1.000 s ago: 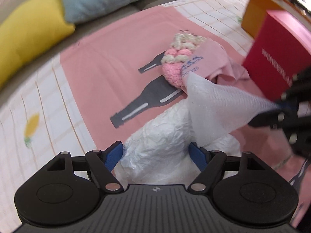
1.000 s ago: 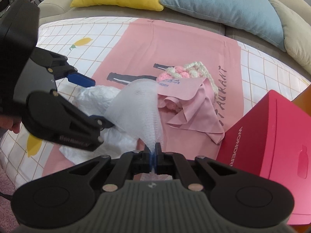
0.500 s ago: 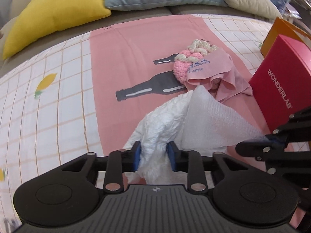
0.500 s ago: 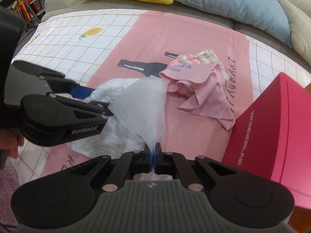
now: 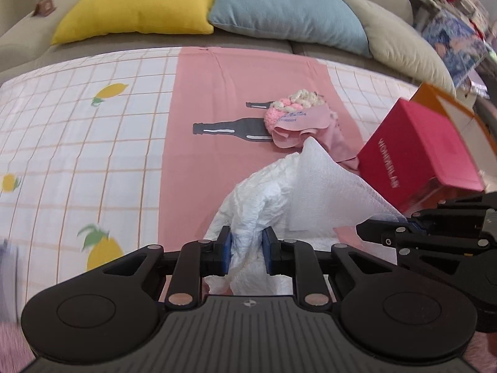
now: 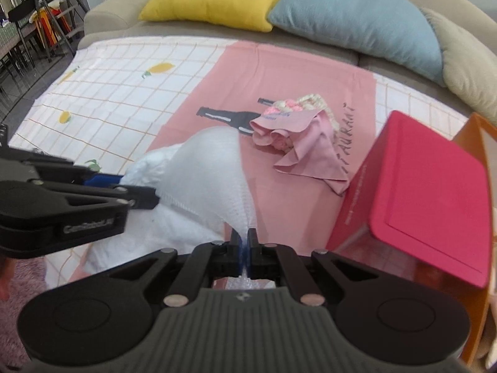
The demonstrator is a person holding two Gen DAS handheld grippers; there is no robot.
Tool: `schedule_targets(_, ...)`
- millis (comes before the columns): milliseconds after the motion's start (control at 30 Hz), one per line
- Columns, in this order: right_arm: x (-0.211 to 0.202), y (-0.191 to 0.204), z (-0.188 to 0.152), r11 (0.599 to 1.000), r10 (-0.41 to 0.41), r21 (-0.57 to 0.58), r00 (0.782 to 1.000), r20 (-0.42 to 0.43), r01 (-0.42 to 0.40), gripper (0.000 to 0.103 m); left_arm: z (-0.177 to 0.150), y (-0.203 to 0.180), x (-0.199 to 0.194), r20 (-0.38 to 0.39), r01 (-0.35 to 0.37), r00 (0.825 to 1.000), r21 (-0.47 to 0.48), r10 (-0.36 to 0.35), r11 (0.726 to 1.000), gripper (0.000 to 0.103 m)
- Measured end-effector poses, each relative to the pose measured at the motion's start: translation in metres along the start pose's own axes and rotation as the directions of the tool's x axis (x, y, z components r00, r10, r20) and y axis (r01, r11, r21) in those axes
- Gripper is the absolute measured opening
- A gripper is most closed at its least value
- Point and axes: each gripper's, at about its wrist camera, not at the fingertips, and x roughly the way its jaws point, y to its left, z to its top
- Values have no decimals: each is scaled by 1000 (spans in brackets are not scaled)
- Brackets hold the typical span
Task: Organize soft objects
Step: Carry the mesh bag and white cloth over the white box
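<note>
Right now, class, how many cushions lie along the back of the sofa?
3: a yellow cushion on the left, a blue cushion in the middle, and a beige cushion on the right. More may lie beyond the frame.

Layout of soft things on the sofa seat

A cloth [image 5: 248, 87] is spread over a sheet [image 5: 77, 118] on the sofa seat, with three cushions [image 5: 279, 3] in a row behind it. On the cloth lie a crocheted piece [image 5: 295, 102] partly under a small towel [image 5: 310, 124]. In front of these, the crumpled paper [image 5: 257, 199] and foam wrap [image 5: 329, 192] lie together. A box [image 5: 416, 149] stands to the right of them.
</note>
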Motion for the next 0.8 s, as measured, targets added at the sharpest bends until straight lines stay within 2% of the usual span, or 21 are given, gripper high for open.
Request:
schedule_targets(200,-38,-16,-13,998,-10,57,998,56,6,0,-9,-18,-36,75,24,997,-9,-23,1000,22)
schedule_targets(433,-85,-41,-35,991,-47,133,992,119,31,0,-12,-32,-63,125,41,992,-39,-35,998,23)
schedule_targets(533,-102,-57,-42,979,-56,200,989,138,28,0,-9,-37,-70,138,72,988,-54,-64,996,23)
schedule_targets(800,-144,-103,-50,943,-121,330,969,214,45,0,15,-68,-94,226,168,961,-30,-157,985,23)
